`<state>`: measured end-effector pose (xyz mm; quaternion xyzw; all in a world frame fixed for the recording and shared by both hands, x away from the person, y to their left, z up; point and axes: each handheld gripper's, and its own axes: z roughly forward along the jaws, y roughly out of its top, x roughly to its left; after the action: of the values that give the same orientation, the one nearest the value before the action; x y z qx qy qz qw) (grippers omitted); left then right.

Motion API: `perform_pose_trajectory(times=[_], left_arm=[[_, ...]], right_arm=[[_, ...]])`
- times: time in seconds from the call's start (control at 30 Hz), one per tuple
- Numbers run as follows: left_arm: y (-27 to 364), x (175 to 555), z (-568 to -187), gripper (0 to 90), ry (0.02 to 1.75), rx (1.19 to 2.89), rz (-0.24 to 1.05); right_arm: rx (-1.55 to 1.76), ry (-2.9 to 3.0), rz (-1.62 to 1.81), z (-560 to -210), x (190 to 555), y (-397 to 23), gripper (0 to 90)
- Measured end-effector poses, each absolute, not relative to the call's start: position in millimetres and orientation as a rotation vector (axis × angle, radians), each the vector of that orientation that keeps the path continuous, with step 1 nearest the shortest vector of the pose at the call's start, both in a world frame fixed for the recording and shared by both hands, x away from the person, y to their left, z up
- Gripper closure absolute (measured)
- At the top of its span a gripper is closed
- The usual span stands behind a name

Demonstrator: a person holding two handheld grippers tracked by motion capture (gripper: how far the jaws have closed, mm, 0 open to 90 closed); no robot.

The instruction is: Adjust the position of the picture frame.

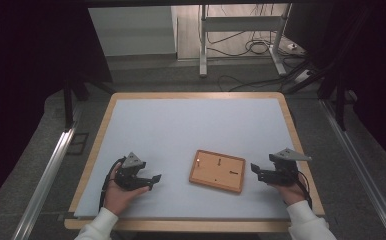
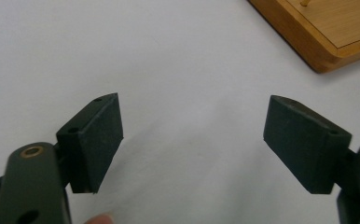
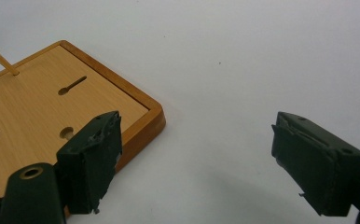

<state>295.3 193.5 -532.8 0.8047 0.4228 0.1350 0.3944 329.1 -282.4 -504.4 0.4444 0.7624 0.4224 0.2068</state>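
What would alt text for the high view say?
A wooden frame lies flat on a white table, between two hand-held grippers. The left gripper and right gripper both point at it with open jaws, touching nothing.

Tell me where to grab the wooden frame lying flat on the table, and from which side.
Take the wooden frame by its raised rim at the right short edge, probably with the right hand-held gripper, which sits open just beside it. The frame lies flat, so only the rim offers a lip; one jaw over the rim, one under the outer edge. The corner nearest looks reachable.
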Motion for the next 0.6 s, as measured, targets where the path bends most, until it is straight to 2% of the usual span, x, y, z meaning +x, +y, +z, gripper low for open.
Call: perform_pose_trajectory(times=[0.6], left_arm=[[147, 308, -515, 24.5, 0.968, 2.048, 0.352]], right_arm=[[1.259, 2.095, 1.131, -510, 310, -297, 15.2]])
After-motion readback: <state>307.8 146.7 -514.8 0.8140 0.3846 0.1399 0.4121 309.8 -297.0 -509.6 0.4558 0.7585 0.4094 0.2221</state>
